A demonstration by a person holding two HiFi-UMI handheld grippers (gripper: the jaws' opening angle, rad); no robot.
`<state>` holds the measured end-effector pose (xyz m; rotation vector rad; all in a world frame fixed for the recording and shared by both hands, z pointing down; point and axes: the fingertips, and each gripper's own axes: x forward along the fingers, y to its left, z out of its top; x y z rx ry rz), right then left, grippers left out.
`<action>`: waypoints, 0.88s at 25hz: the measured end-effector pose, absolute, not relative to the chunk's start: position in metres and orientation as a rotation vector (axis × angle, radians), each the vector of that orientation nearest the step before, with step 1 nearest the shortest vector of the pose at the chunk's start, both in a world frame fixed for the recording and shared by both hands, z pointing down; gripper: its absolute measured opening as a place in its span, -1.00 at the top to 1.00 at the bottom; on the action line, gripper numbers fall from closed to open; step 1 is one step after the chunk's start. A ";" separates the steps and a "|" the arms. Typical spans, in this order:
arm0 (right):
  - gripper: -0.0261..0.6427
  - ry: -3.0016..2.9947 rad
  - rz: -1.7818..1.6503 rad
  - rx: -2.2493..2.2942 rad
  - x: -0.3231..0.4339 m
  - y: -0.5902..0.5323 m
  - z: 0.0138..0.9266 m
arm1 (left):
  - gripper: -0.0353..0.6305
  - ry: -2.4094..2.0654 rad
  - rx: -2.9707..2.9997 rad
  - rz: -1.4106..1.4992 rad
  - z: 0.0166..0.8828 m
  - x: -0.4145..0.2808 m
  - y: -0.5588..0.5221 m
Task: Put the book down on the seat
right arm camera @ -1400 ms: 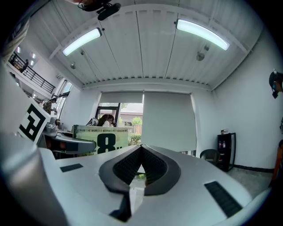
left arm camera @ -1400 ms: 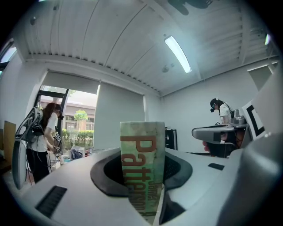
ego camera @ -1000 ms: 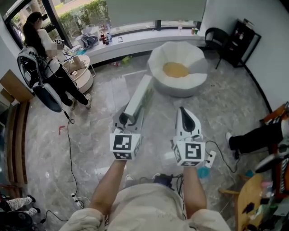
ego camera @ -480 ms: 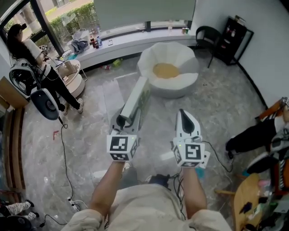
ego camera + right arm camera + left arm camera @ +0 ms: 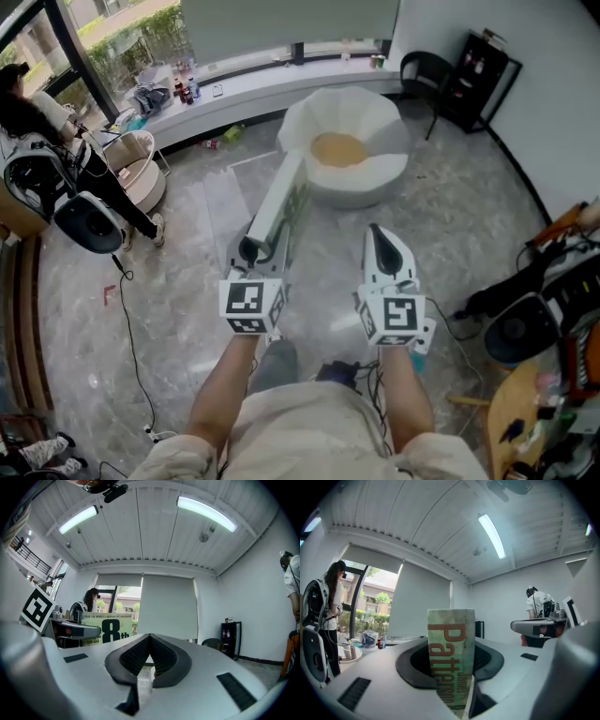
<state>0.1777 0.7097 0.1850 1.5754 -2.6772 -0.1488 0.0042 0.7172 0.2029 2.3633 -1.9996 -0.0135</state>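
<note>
The left hand-held gripper (image 5: 255, 246) and the right hand-held gripper (image 5: 377, 231) look alike, each with a smooth white plastic shell that narrows toward the front. At the back of each sits a white cube printed with black square markers, the left cube (image 5: 251, 306) and the right cube (image 5: 394, 319). Seen close up, the jaws are lined with black ribbed pads (image 5: 135, 656) inside a dark rubbery rim. Narrow dark slots (image 5: 234, 691) are cut into the white shell. The person wears a pale beige top (image 5: 309, 427) with short sleeves (image 5: 164, 457).
</note>
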 end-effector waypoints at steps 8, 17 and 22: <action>0.93 -2.641 -0.136 1.585 0.117 0.638 0.187 | 0.40 -1.973 2.403 -0.025 0.193 -0.055 0.644; 0.93 -2.599 -0.146 1.655 0.062 0.576 0.174 | 0.40 -1.913 2.451 -0.047 0.185 -0.108 0.576; 0.93 -2.583 -0.149 1.685 0.059 0.549 0.176 | 0.40 -1.890 2.470 -0.035 0.188 -0.117 0.548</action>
